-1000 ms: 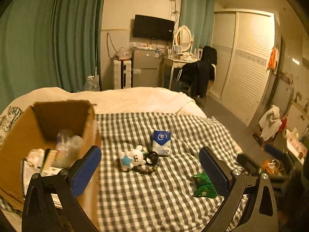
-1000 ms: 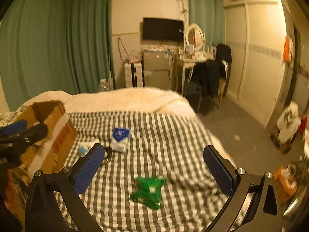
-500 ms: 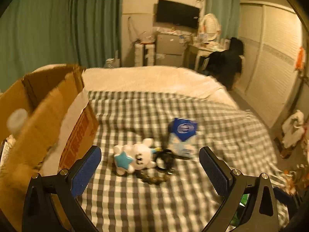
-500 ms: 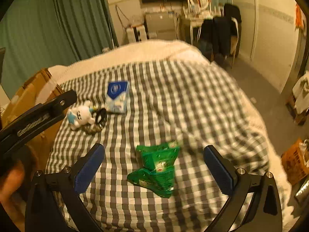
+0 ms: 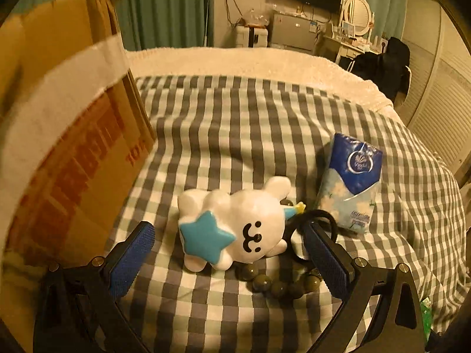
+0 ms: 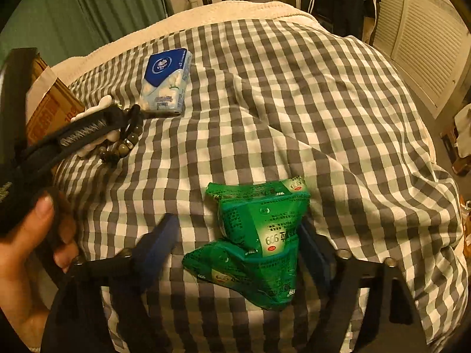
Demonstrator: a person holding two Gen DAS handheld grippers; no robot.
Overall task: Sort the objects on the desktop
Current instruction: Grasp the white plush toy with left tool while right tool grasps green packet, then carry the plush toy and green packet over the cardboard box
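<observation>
Checked grey-and-white cloth covers the bed (image 5: pixel 235 123), and every loose item lies on it.

Left wrist view: my left tongs (image 5: pixel 229 253) are spread wide and grip nothing. I hold them low so the white plush toy (image 5: pixel 235 229) sits between the two blue pads (image 5: pixel 132 256); neither pad touches it. A black hair tie (image 5: pixel 319 216) and a dark bead bracelet (image 5: pixel 273 285) lie against the toy's right side, under the right pad, so a closing grip could, in my judgement, catch them too. The blue tissue pack (image 5: pixel 351 176) lies just beyond. The cardboard box (image 5: pixel 64 135) stands immediately to the left, probably the sorting destination.

Right wrist view: my right tongs (image 6: pixel 238 247) are also fully spread and hold nothing. The green sachet packets (image 6: pixel 259 241) lie between the pads, nearer the right one; whether they touch it I cannot tell. My left hand (image 6: pixel 26 253) and its tool appear at the left edge.
</observation>
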